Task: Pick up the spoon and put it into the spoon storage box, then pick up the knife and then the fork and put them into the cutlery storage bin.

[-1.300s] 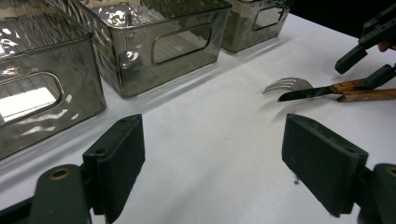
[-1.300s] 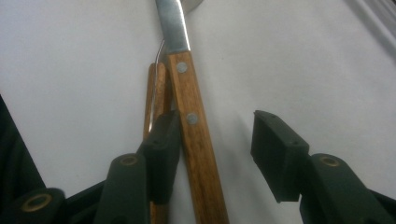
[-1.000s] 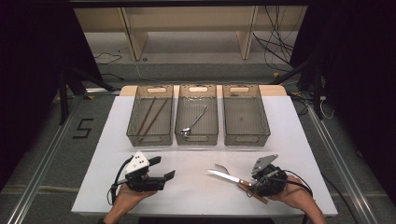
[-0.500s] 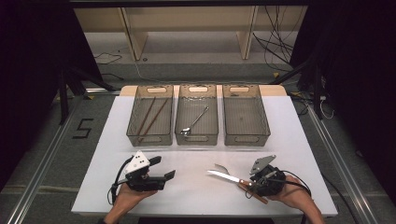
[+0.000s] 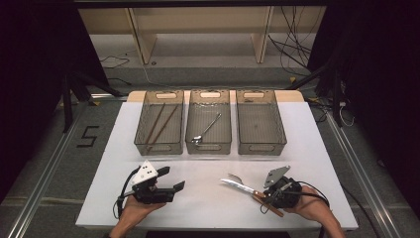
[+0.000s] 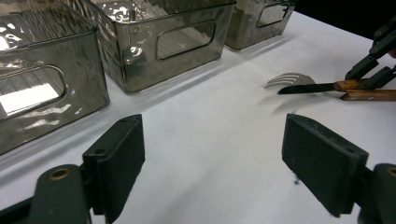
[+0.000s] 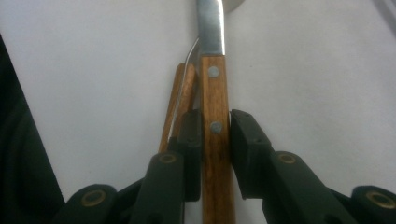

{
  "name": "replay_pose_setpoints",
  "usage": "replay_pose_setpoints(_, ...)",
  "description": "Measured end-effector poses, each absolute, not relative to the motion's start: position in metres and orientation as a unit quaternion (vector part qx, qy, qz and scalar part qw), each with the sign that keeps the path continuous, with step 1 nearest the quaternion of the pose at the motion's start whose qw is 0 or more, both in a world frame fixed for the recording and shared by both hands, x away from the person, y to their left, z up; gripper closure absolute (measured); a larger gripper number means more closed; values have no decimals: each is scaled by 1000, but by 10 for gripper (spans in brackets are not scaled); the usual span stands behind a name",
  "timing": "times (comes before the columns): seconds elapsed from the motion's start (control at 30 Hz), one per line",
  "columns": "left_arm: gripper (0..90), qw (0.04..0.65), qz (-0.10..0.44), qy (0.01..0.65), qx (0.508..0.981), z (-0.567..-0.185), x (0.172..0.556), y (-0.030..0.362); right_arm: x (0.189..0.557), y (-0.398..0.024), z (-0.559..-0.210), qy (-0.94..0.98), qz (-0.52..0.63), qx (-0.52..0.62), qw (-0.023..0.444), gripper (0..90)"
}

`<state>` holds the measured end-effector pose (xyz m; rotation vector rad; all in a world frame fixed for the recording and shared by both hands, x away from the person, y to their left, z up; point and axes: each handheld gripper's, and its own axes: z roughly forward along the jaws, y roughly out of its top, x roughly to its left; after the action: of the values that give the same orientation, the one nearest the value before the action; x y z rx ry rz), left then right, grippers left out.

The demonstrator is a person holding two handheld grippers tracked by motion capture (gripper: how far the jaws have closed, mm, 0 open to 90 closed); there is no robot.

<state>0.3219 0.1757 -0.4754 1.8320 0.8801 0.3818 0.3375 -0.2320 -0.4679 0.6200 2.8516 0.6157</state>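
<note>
A wooden-handled knife [image 5: 241,187] lies on the white table [image 5: 208,208] at the front right, partly over a fork [image 5: 233,177] with a wooden handle [image 7: 180,100]. My right gripper [image 5: 266,197] has just been closing its jaws. The pads now sit against both sides of the knife handle [image 7: 215,140], and the blade points away from them. At the front left, my left gripper [image 5: 172,179] rests in a hand, open with nothing between its pads [image 6: 212,158]. From there the knife [image 6: 308,87] and fork [image 6: 286,79] lie off to the right.
Three clear bins stand in a row at the back of the table. The left bin [image 5: 142,133] holds chopsticks [image 5: 161,121], the middle bin [image 5: 188,134] a spoon [image 5: 208,128], and the right bin [image 5: 283,131] nothing. The table's front edge lies just behind both hands.
The right gripper's jaws have narrowed onto the knife handle. Neither hand has shifted, and the knife and fork lie where they were.
</note>
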Motion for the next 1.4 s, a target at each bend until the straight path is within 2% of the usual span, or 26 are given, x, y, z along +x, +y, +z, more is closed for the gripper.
replay_pose_setpoints(0.43,210,509,159,368,761,-476,322,177,334,-231,-461,948,222,200,109,766)
replay_pose_setpoints(0.93,211,524,173,375,745,-475,321,183,328,-234,-433,918,293,227,141,767)
replay_pose_setpoints(1.4,201,535,186,375,734,-476,321,187,372,-246,-406,850,356,339,192,767)
